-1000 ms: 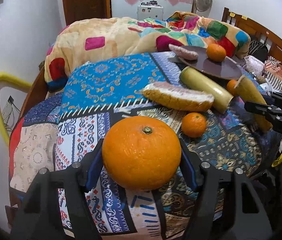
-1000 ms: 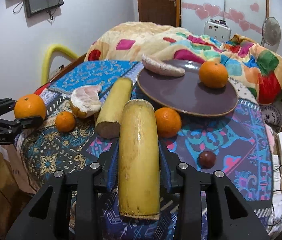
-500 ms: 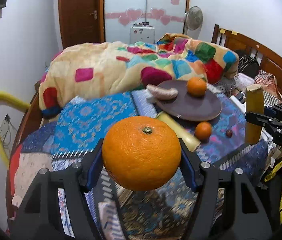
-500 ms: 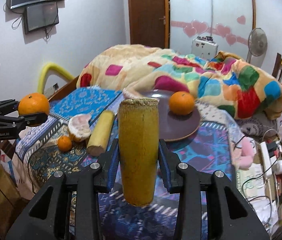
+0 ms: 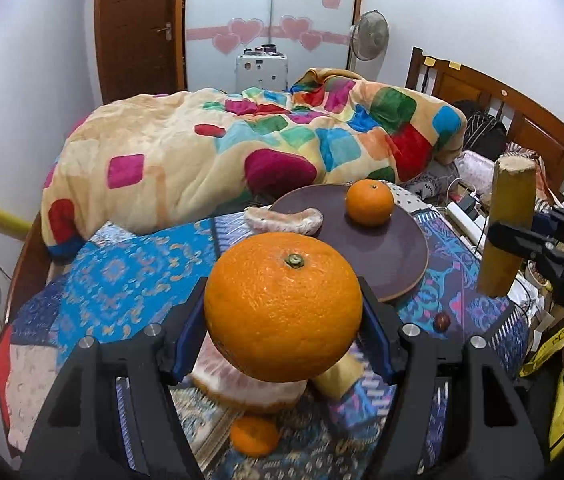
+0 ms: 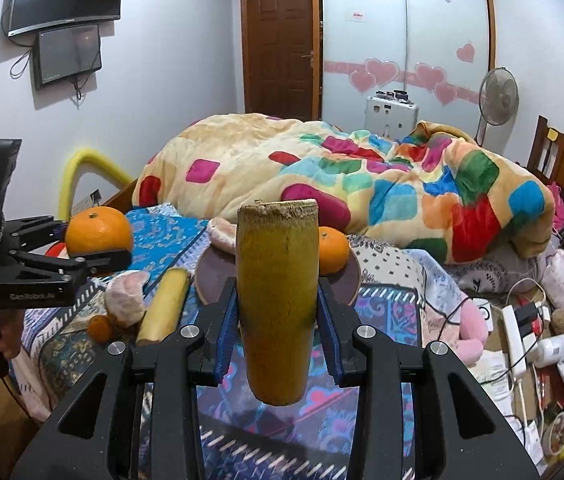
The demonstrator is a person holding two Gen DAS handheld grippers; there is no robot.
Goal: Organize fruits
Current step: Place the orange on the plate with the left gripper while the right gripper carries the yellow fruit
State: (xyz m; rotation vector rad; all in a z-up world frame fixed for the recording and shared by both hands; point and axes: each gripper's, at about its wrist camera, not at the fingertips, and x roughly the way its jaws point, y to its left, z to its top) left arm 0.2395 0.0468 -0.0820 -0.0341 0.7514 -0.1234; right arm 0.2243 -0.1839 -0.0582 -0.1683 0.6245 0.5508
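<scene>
Left gripper (image 5: 282,320): clamped on a big orange (image 5: 283,307), pads against its two sides, stem up, held in the air above the near edge of the bedspread (image 5: 122,280).
Right gripper (image 6: 278,328): clamped on a yellow-green stalk piece (image 6: 277,304), which stands upright between the jaws with its rough cut end on top, clear of the bedspread.
Plate (image 5: 394,256): dark and round, toward the far right of the bedspread; a smaller orange (image 5: 369,203) sits on it and a peeled pale segment (image 5: 284,219) lies across its far left rim.
Left lying on the bedspread: a second stalk piece (image 6: 164,304), a peeled fruit (image 6: 124,298), a small tangerine (image 5: 254,435) near the front edge, and a small dark round fruit (image 5: 441,322) just in front of the plate.
Risk, orange: it is round and gripped only at its sides, so in my judgement a quick swing or slack grip could let it drop and roll off the soft, uneven bedspread.
Risk, stalk: it is smooth, tapers downward and hangs mostly below the pads, so it may slide out, or tip the plate if set down hard on the rim.
Risk, plate: it rests on bedding, not a firm top, and its near edge looks lifted; extra weight on one side could tilt it and send the orange rolling.
Risk, both hands: the two grippers head for the same plate and could bump.
Hidden: the big orange covers much of the peeled fruit and second stalk in the left view; the stalk hides the plate's middle in the right view.
Unclear: what the stalk pieces are, and how the person is holding the handles.
</scene>
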